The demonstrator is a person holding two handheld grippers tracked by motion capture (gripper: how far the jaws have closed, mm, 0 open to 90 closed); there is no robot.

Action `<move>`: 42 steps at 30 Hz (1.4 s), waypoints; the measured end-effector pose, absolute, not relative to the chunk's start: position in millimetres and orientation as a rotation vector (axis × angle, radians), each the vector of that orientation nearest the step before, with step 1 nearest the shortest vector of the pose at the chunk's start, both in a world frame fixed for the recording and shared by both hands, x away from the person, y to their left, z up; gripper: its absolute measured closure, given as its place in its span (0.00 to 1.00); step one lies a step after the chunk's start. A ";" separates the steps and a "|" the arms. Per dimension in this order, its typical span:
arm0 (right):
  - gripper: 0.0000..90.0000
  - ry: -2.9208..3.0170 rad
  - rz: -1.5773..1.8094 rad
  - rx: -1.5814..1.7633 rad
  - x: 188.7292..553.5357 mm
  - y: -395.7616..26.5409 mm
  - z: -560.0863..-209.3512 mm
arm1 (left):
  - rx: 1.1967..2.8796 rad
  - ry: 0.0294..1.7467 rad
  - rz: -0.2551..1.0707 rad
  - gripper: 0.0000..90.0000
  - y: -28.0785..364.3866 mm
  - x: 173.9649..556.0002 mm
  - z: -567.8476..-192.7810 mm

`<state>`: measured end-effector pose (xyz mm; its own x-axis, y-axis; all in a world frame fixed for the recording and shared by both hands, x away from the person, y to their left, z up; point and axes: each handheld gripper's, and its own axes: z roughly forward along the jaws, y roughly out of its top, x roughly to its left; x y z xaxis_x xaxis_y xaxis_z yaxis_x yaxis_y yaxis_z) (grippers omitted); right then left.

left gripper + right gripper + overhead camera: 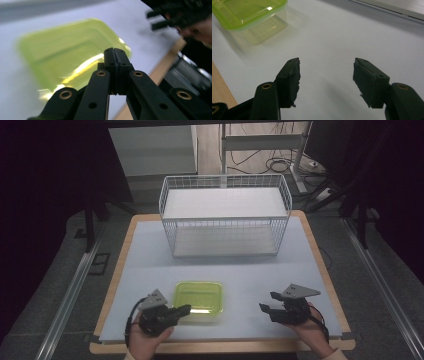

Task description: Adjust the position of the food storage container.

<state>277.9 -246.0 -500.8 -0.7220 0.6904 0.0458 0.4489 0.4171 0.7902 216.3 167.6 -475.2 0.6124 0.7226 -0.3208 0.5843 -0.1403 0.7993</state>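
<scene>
White table point(150, 250), green container point(198, 296) seemingly touching closed left hand-held gripper point(184, 309)

Closed jaws over blurred green container point(67, 50)

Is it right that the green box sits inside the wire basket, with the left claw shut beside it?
Not quite. The green box sits on the table in front of the wire basket, not inside it, as the high view shows. The left gripper is indeed shut beside it.

Lidded container point(198, 296) on the table point(150, 255), wire basket point(225, 215) behind it, left gripper point(183, 310) and right gripper point(266, 302) flanking.
</scene>
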 end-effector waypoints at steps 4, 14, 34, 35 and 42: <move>0.43 2.387 1.198 0.988 277.8 -246.5 -500.6 | 1.797 1.131 0.234 0.99 188.5 225.9 -479.5; 0.42 2.383 1.194 0.999 279.5 -247.5 -501.5 | 1.819 1.297 0.228 1.00 218.4 255.1 -517.8; 0.41 2.382 1.186 1.000 279.4 -247.0 -502.2 | 1.911 1.244 0.105 1.00 185.8 262.0 -531.1; 0.41 2.382 1.186 0.999 279.4 -247.1 -502.2 | 1.918 1.238 0.104 1.00 182.8 261.9 -530.8; 0.41 2.382 1.184 0.999 279.6 -247.2 -502.4 | 1.942 1.229 0.089 1.00 169.6 263.1 -531.9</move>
